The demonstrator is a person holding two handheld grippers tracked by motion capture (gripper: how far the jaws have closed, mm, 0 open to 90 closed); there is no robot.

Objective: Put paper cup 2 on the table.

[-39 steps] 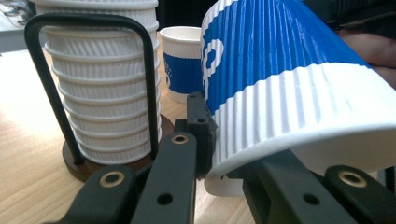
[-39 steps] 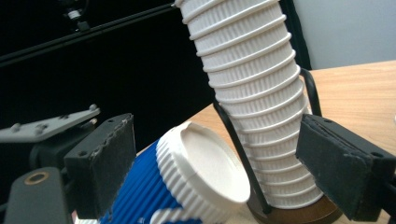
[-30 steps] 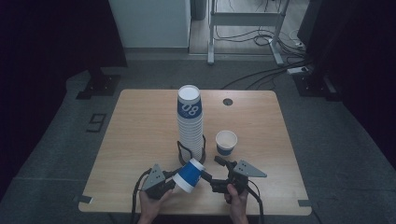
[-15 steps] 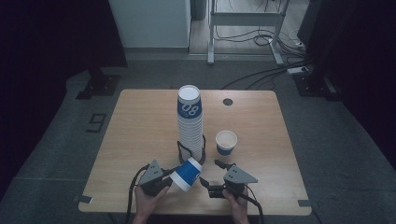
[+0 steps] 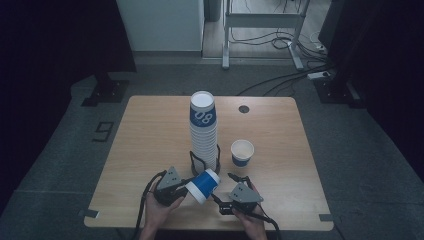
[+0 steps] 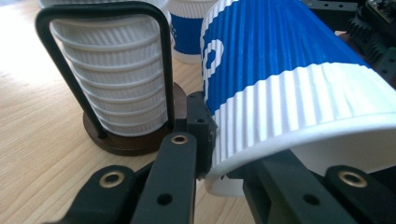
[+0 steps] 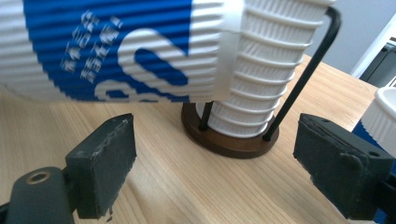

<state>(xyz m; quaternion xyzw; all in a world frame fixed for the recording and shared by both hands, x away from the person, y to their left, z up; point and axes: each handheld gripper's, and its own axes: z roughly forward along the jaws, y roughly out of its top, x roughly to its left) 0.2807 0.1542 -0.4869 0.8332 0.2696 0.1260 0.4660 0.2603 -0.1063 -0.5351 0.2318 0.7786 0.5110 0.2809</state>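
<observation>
A blue-and-white ribbed paper cup (image 5: 204, 186) lies on its side above the table's near edge. My left gripper (image 5: 182, 190) is shut on its rim. In the left gripper view the jaws (image 6: 233, 158) pinch the white rim of that cup (image 6: 289, 70). My right gripper (image 5: 226, 191) sits just right of the cup with its jaws apart. In the right gripper view the pads (image 7: 105, 163) stand wide, the gripper (image 7: 215, 154) holds nothing, and the cup (image 7: 116, 46) hangs above them. A tall stack of cups (image 5: 204, 130) stands in a black wire holder (image 7: 233, 137).
A single upright blue cup (image 5: 242, 152) stands to the right of the stack. The wooden table (image 5: 145, 140) has a round cable hole (image 5: 243, 108) at the back. Cables trail off the table's near edge. Dark floor surrounds the table.
My right gripper has shifted left and toward the near edge, closer to the held cup. The left gripper and its cup stay almost where they were.
</observation>
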